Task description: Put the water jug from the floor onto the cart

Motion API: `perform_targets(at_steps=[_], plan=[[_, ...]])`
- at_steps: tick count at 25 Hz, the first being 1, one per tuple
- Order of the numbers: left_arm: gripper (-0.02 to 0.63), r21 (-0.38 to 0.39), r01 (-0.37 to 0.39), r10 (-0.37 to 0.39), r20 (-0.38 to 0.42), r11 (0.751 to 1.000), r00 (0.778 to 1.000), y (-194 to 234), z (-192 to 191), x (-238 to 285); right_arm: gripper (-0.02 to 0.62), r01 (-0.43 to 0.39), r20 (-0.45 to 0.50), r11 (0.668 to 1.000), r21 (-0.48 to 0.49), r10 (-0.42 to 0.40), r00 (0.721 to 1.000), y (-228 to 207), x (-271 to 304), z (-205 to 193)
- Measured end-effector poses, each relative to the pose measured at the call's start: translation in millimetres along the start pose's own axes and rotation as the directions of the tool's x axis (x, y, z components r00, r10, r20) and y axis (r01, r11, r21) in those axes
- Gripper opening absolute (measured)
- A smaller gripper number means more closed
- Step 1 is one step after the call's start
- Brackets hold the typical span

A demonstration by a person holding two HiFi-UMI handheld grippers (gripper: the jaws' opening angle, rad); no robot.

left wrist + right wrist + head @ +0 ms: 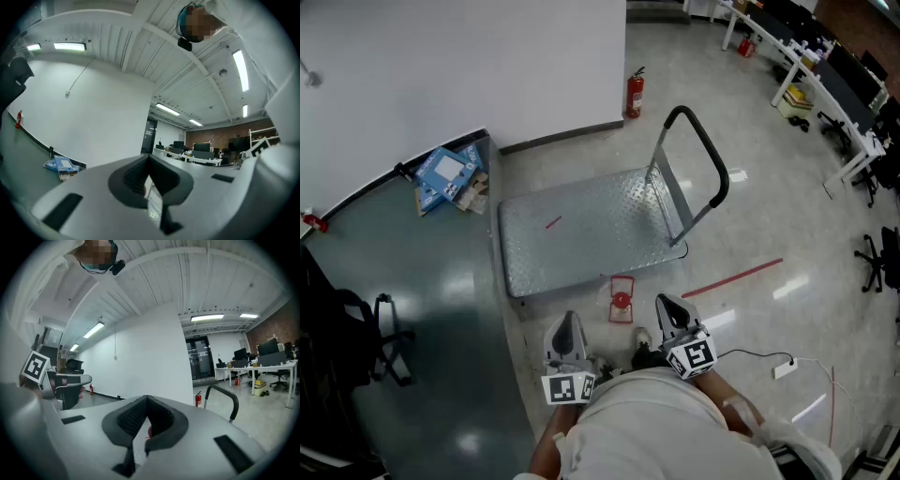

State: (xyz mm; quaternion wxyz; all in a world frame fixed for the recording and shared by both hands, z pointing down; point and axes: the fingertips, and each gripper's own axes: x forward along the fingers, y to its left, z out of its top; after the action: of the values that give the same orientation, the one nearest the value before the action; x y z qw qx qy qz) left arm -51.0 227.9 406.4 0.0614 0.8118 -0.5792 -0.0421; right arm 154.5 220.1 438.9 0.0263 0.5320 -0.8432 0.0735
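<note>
Clear red-capped water jug (622, 301), contents unclear, floor beside steel cart (581, 234)

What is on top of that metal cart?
Only a small red streak shows on the cart deck. The water jug stands on the floor beside it. Whatever lies under the deck is covered.
</note>
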Motion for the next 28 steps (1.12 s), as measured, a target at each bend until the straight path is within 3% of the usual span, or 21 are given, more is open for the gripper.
perform_targets(at_steps=[12, 15, 18, 21, 23, 28], plan=[[0.003, 0.0, -0.004, 0.004, 0.002, 1.0, 1.0, 0, -1, 0, 0.012, -0.001, 0.008, 1.0, -0.009, 0.001, 1.0, 0, 2, -2], [0.004, -0.008, -0.007, 0.007, 0.001, 1.0, 1.0, 1, -2, -2, 0.014, -0.01, -0.068, 0.996, -0.086, 0.004, 0.998, 3, 7, -19], [0.003, -0.02, -0.01, 0.01, -0.009, 1.0, 1.0, 2, -4, -2, 0.014, -0.077, -0.22, 0.967, -0.243, 0.023, 0.975, 10, 21, -52], [0.003, -0.022, -0.01, 0.01, -0.021, 1.0, 1.0, 3, -8, 0, 0.014, -0.21, -0.363, 0.904, -0.372, 0.066, 0.929, 23, 36, -86], [0.003, -0.021, -0.012, 0.011, -0.024, 1.0, 1.0, 7, -12, 3, 0.014, -0.319, -0.466, 0.865, -0.386, 0.116, 0.877, 35, 47, -117], [0.003, -0.039, -0.025, 0.024, -0.032, 0.999, 0.999, 20, -25, 20, 0.015, -0.563, -0.72, 0.756, -0.335, 0.18, 0.67, 53, 71, -223]])
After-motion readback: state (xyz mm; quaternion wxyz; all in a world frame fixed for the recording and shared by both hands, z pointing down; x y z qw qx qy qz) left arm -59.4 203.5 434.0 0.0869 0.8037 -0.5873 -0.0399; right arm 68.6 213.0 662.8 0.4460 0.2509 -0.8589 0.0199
